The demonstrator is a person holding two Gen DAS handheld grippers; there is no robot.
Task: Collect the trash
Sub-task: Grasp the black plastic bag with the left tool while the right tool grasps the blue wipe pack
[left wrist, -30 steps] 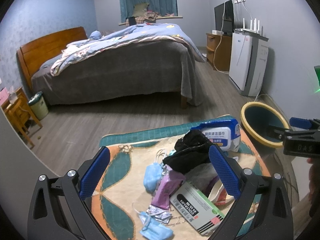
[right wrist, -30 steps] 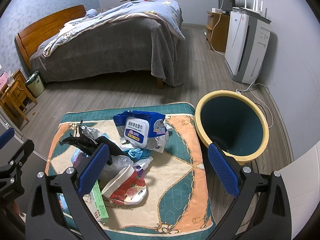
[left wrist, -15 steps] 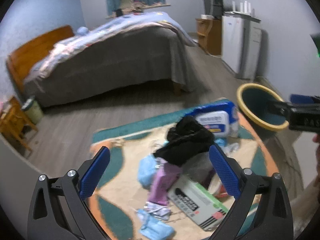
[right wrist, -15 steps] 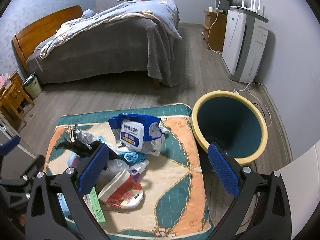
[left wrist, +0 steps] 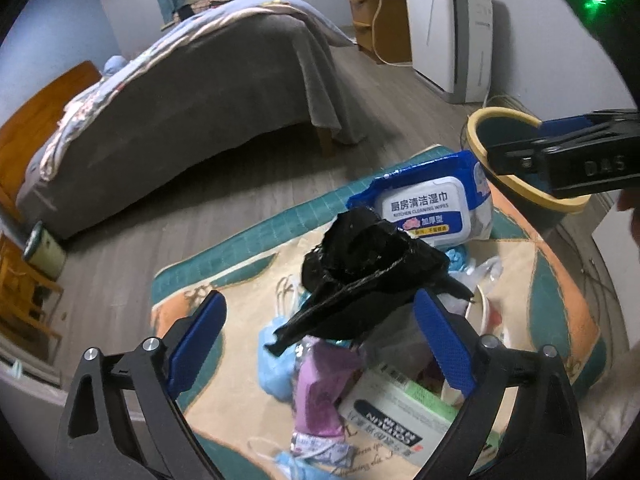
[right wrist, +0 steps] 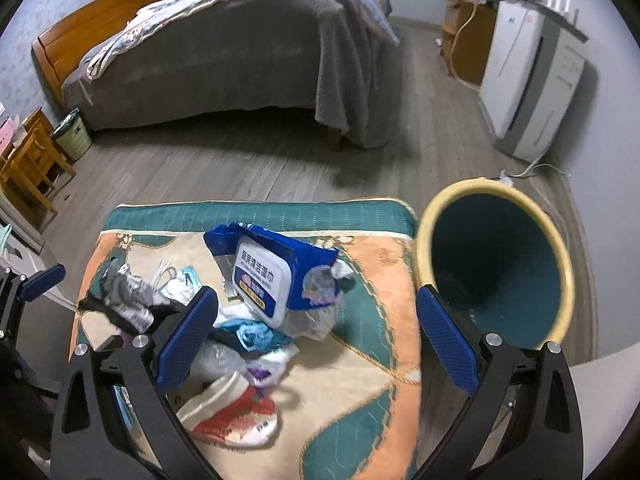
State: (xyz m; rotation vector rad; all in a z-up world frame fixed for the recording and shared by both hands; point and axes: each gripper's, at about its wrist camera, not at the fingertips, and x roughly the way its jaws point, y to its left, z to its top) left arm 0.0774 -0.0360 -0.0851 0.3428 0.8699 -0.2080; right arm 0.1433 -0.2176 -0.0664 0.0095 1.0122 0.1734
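A pile of trash lies on a patterned mat (right wrist: 360,360): a crumpled black plastic bag (left wrist: 368,272), a blue wipes pack (left wrist: 424,208) (right wrist: 276,276), a white carton (left wrist: 396,420), a purple wrapper (left wrist: 324,384), blue masks and a red-white bag (right wrist: 236,412). A yellow-rimmed teal bin (right wrist: 496,264) (left wrist: 520,160) stands at the mat's right edge. My left gripper (left wrist: 320,344) is open, low over the pile just behind the black bag. My right gripper (right wrist: 316,344) is open and empty above the mat, between pile and bin.
A bed with a grey cover (right wrist: 240,52) stands beyond the mat. A white air purifier (right wrist: 532,80) and a wooden cabinet (right wrist: 464,40) line the right wall. A small green bin (right wrist: 72,132) and a wooden stool (right wrist: 28,168) are at the left.
My left gripper has moved forward and down toward the pile, so the black bag now sits close between its fingers. My right gripper has shifted slightly left; both stay open.
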